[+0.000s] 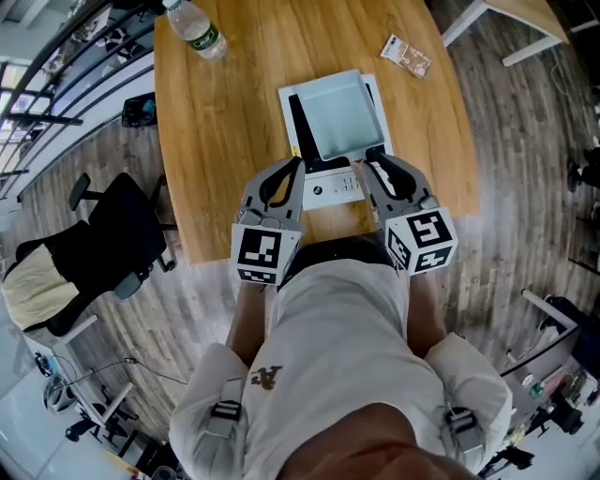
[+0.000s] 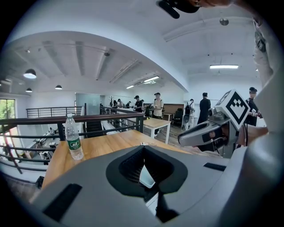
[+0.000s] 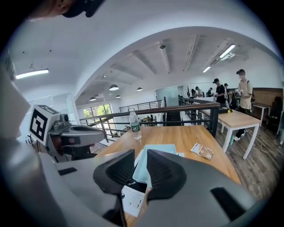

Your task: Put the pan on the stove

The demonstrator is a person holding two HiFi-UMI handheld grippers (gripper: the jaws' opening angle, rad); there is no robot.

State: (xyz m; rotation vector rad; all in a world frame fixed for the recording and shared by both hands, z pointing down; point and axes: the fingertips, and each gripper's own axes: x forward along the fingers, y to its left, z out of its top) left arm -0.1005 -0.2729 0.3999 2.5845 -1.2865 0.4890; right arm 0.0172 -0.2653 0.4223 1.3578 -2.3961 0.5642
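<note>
Two tools hang over the near edge of the stove (image 1: 328, 187), above its white control panel.

Left tool (image 2: 143, 150): the jaws meet at the tips and we see nothing gripped between them.

Right tool (image 3: 141, 156): the jaws stand a narrow gap apart and press on nothing. We see the pan (image 1: 339, 114) only beyond that gap.

Pan: pale blue and square, lying flat on the stove's black top and covering most of it. A black strip shows bare along the stove's left side.

Tabletop (image 1: 225, 141), wooden, carries the stove.

Bottle (image 1: 195, 28): well beyond the stove, to the far left.

Packet (image 1: 406, 55): flat, beyond the stove to the far right, well apart from it.

Chair (image 1: 103, 244): black, on the floor left of the stove, off the tabletop.
</note>
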